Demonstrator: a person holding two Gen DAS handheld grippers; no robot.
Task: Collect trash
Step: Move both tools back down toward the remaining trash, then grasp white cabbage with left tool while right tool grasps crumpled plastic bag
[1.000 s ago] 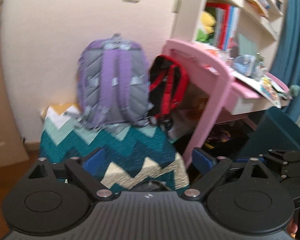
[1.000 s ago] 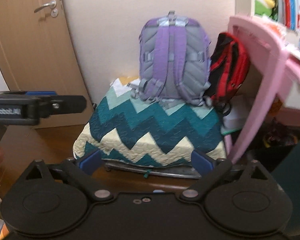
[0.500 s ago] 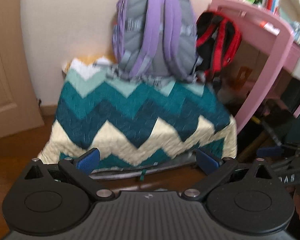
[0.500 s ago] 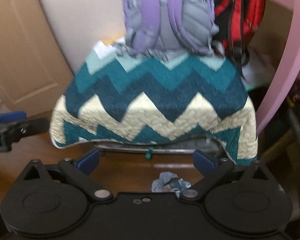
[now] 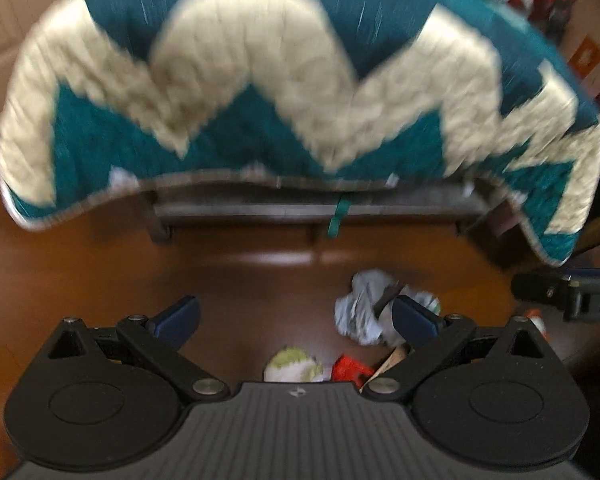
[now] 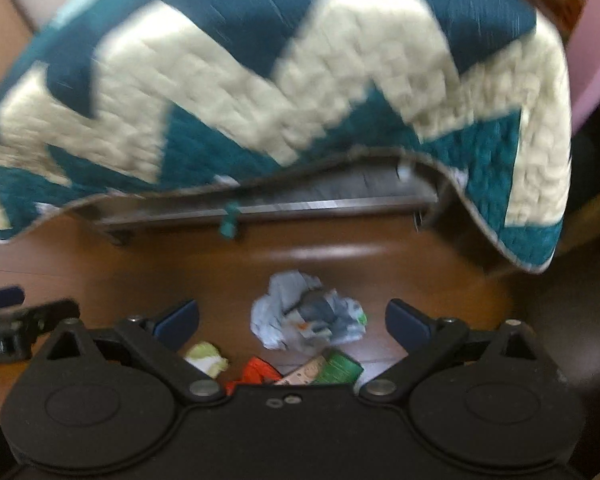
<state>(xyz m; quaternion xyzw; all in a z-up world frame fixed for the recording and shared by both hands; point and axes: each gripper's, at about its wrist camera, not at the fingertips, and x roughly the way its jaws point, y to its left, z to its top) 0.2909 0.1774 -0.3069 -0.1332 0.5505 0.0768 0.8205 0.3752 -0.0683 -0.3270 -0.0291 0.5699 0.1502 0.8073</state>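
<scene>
Now, change of view: a second ago both cameras looked level at the backpacks and the wall; both have since tipped down to the floor [image 6: 420, 276], so the litter has come into sight.
Landmark: chevron quilt [image 6: 260, 92], teal and cream, draped over a low frame; every place below is told from its hanging front edge.
Crumpled grey-white paper [image 6: 304, 312]: on the floor just out from the quilt's edge, nearest of the litter to it.
Yellow-green wad [image 6: 208, 358]: further out from the quilt, to the left side of the paper.
Orange scrap [image 6: 256, 372]: beside the wad, same remove from the quilt, partly hidden by the gripper body.
Green and tan packet [image 6: 328, 370]: just behind the paper, away from the quilt.
Right gripper [image 6: 294, 318]: fingers spread wide, holding nothing; the crumpled paper sits between them in view, above the floor by what I judge.
Left gripper [image 5: 296, 316]: fingers likewise released and empty; the paper [image 5: 364, 312] shows by its right finger, the wad [image 5: 294, 366] and orange scrap [image 5: 350, 366] low in its view.
Blur: heavy in both views; fine detail of the litter cannot be told.
Meaning for the task: none gathered yet; the search looks over, and the right gripper seems best lined up to take the paper first.
</scene>
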